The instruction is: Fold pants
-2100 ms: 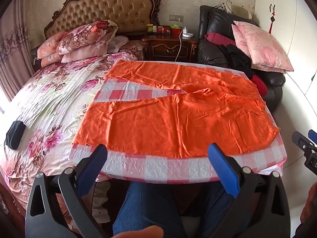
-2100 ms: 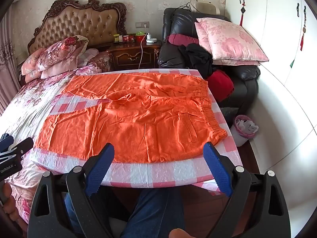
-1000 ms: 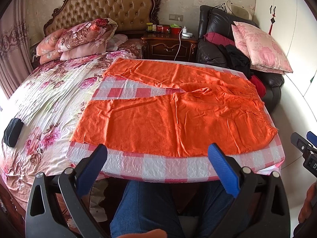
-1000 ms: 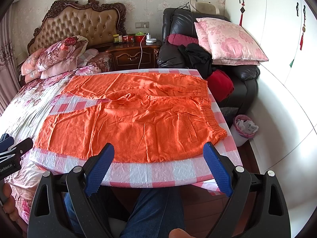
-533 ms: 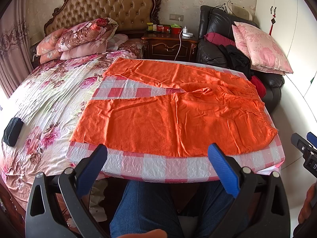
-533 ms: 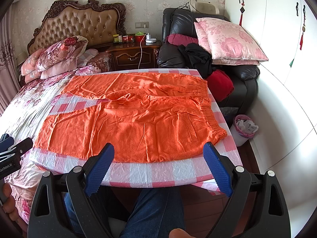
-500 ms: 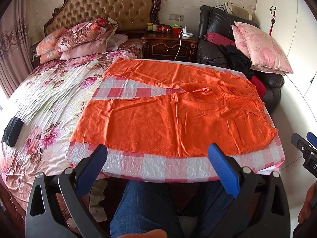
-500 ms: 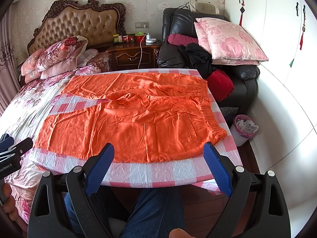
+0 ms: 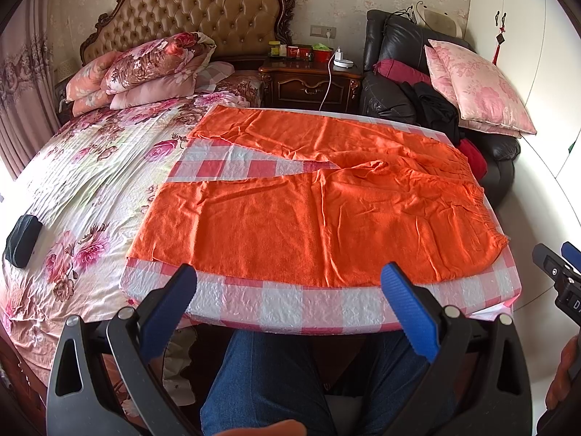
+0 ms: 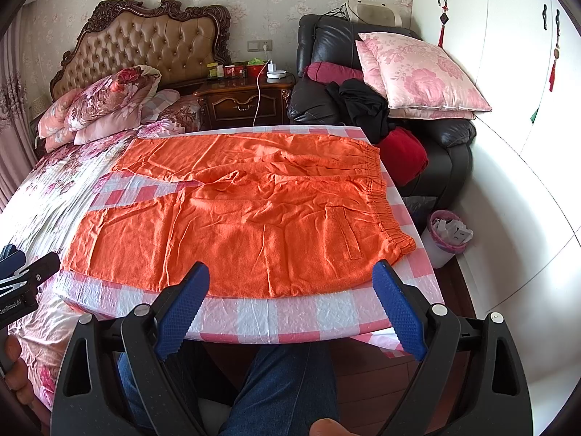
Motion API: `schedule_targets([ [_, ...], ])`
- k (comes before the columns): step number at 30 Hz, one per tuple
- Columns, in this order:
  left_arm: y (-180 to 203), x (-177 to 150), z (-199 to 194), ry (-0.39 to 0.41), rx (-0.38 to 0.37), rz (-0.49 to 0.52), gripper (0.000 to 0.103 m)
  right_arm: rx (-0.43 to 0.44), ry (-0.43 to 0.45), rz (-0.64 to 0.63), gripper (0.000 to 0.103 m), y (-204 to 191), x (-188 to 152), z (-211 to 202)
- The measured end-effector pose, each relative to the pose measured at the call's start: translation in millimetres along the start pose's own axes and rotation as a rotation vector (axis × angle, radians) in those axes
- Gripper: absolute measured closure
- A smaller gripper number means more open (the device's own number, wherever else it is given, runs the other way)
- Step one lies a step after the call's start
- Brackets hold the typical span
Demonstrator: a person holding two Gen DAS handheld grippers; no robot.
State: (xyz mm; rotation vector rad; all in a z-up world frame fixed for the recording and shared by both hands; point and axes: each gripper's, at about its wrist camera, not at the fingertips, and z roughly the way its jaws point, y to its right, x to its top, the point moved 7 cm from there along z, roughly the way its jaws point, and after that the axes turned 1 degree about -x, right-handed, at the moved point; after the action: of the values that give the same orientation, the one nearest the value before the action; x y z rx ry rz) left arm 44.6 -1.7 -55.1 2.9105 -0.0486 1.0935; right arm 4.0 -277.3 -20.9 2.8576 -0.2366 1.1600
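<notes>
Orange pants (image 9: 326, 214) lie spread flat on a pink-and-white checked table (image 9: 283, 301), waistband to the right, both legs pointing left with a gap between them. They also show in the right wrist view (image 10: 254, 229). My left gripper (image 9: 288, 276) is open and empty, held in front of the table's near edge, short of the near leg's hem side. My right gripper (image 10: 290, 272) is open and empty, also in front of the near edge, below the near leg and waistband (image 10: 385, 214).
A bed with floral bedding (image 9: 83, 181) touches the table's left side. A black armchair (image 10: 446, 145) with pink pillows and clothes stands behind right. A nightstand (image 9: 312, 83) is at the back. A small bin (image 10: 446, 236) sits on the floor right. My legs are under the table.
Both grippers stay open and nearly still. The left wrist view has shifted only slightly; the pants have not moved.
</notes>
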Motion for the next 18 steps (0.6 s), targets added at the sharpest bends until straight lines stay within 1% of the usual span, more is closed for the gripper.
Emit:
schedule_targets([
  [18, -0.8, -0.8, -1.4, -0.001, -0.002, -0.001, 0.002, 0.0, -0.001, 0.0, 0.015, 0.2, -0.7, 0.8],
])
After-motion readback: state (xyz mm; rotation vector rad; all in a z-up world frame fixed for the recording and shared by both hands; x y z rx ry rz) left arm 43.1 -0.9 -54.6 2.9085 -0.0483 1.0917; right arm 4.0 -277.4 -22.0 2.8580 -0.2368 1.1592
